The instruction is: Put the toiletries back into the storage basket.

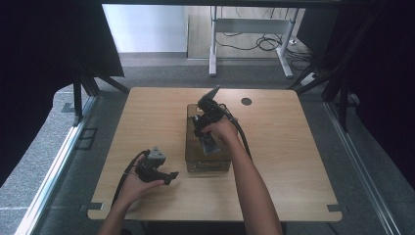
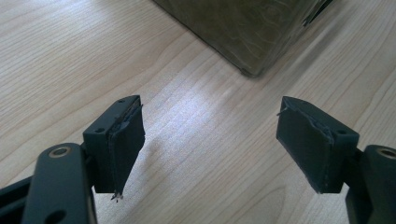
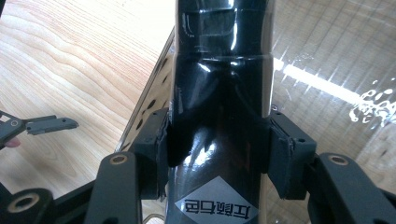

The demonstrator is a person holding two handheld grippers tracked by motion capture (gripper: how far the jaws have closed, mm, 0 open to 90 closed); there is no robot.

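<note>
Right claw (image 3: 218, 154) clamped on black bottle (image 3: 219, 93) above clear box (image 1: 207, 147), left claw (image 2: 210, 140) spread wide over bare table (image 2: 70, 56)

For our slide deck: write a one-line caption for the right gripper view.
Right claw clamps a glossy black bottle above a clear brown-tinted plastic box on the wooden table.

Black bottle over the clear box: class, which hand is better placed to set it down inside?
Right. The right gripper already clamps the black bottle above the clear box; the left gripper rests open on the table.
</note>
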